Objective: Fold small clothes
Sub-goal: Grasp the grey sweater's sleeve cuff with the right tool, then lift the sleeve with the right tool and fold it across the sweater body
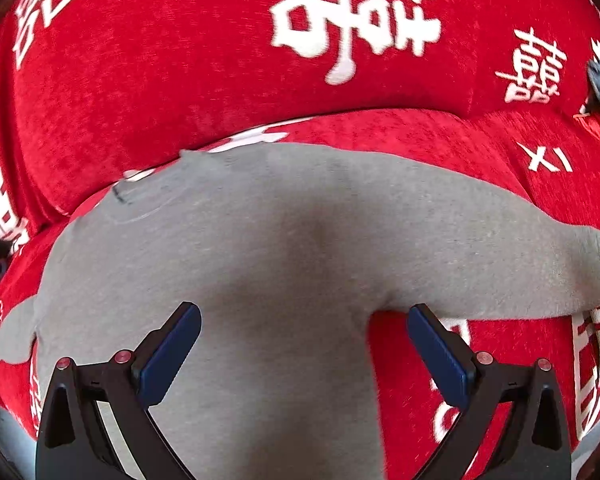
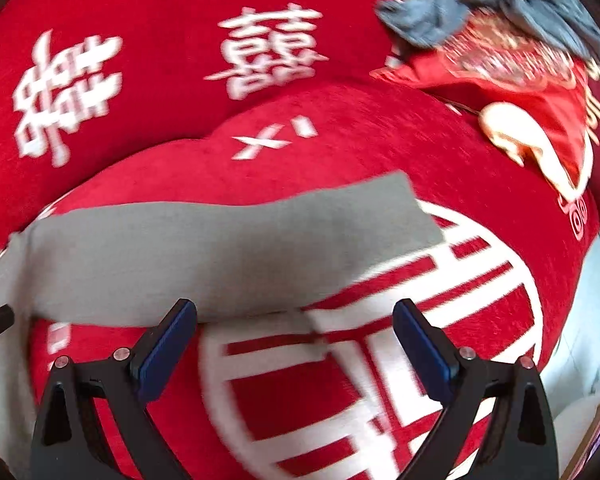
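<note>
Left tool (image 1: 304, 344) hangs over the grey pants (image 1: 260, 248), fingers spread wide, nothing between the blue pads (image 1: 172, 356). Right tool (image 2: 296, 340) is likewise spread and empty, poised just past the near edge of one pant leg (image 2: 228, 248).

The pants lie flat on the red sofa cover (image 1: 140, 80), which carries white characters. Their far edge runs close to the fold where seat meets backrest. In the left view one leg runs toward the camera beneath the tool and the other extends right.

Open red fabric lies in front of the right tool, across the large white circular emblem (image 2: 380, 360).

Only the right view shows the red embroidered cushion (image 2: 520, 92) at far right with a dark grey garment (image 2: 480, 16) draped on it, possibly another small piece; motion blur hides detail. The left view catches just its edge.
</note>
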Demonstrator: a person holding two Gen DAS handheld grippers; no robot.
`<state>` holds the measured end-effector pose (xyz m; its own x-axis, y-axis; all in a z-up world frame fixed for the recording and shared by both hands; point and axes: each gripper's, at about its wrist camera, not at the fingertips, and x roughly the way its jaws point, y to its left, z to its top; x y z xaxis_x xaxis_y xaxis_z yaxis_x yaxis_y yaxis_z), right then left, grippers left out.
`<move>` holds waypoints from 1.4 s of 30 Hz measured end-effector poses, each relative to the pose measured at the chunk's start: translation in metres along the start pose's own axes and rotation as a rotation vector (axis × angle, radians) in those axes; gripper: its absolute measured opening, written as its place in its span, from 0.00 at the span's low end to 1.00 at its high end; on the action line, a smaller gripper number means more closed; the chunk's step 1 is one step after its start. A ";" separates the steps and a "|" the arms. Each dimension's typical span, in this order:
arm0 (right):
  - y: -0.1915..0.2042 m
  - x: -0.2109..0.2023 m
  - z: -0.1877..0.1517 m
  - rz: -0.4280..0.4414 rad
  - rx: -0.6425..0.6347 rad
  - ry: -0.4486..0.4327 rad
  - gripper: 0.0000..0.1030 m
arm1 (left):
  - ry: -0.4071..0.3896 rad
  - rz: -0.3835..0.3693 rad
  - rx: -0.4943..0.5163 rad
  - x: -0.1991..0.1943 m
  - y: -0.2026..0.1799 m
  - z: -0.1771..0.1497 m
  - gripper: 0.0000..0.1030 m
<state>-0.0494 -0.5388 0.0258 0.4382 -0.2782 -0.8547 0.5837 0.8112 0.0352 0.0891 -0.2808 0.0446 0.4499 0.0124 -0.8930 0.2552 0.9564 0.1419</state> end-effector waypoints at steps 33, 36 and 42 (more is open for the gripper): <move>-0.050 -0.003 0.026 0.101 0.184 -0.218 0.07 | 0.044 0.014 -0.026 0.052 0.010 0.029 1.00; -0.046 -0.014 0.026 0.110 0.183 -0.225 0.07 | -0.002 0.003 -0.024 0.035 0.019 0.020 1.00; -0.022 -0.043 0.029 0.106 0.136 -0.264 0.07 | -0.090 -0.022 -0.032 0.004 0.049 -0.012 1.00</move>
<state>-0.0608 -0.5597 0.0770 0.6538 -0.3342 -0.6789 0.6034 0.7716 0.2012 0.0932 -0.2308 0.0432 0.5198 -0.0334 -0.8536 0.2393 0.9649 0.1080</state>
